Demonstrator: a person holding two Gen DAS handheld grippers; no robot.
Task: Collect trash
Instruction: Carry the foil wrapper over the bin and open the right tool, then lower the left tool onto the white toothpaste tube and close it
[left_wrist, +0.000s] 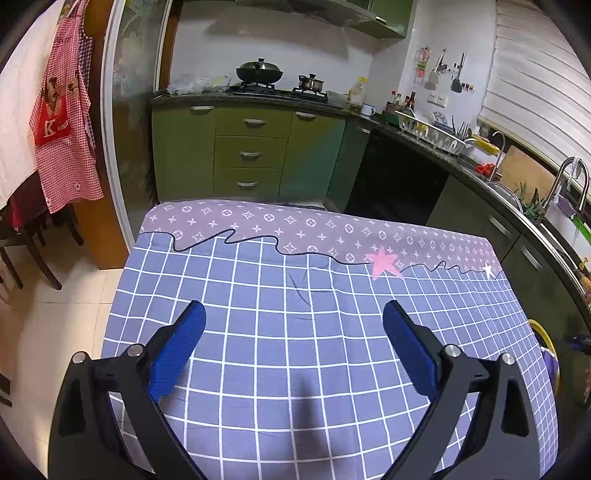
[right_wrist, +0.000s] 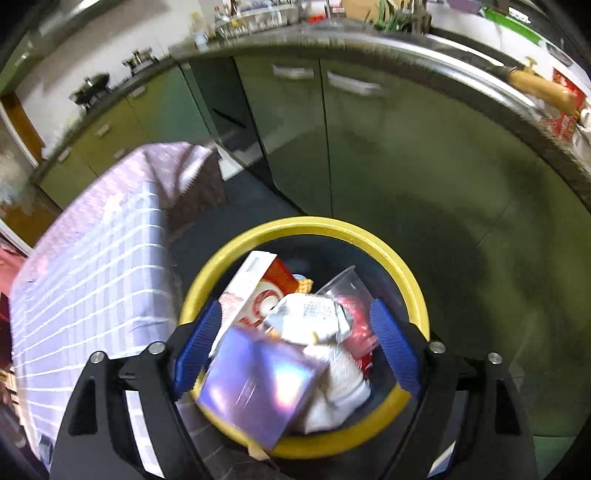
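Note:
My right gripper (right_wrist: 295, 308) hangs open above a yellow-rimmed trash bin (right_wrist: 306, 225) on the floor beside the table. A blurred purple box (right_wrist: 258, 384) lies tilted between its blue fingers (right_wrist: 199, 343) at the bin's near rim, and neither pad presses on it. In the bin are a red and white carton (right_wrist: 255, 291), a crumpled white wrapper (right_wrist: 306, 317), a clear plastic cup (right_wrist: 347, 284) and white tissue (right_wrist: 343, 380). My left gripper (left_wrist: 293, 306) stands open over the checked tablecloth (left_wrist: 295, 369), with nothing between its fingers. The bin's rim (left_wrist: 541, 332) shows at the table's right edge.
Green cabinets (left_wrist: 251, 155) and a dark counter (left_wrist: 436, 147) run behind and to the right of the table, with a sink tap (left_wrist: 569, 177) and a dish rack (left_wrist: 436, 133). A wooden chair (left_wrist: 22, 236) and a hanging red checked apron (left_wrist: 66, 122) are to the left.

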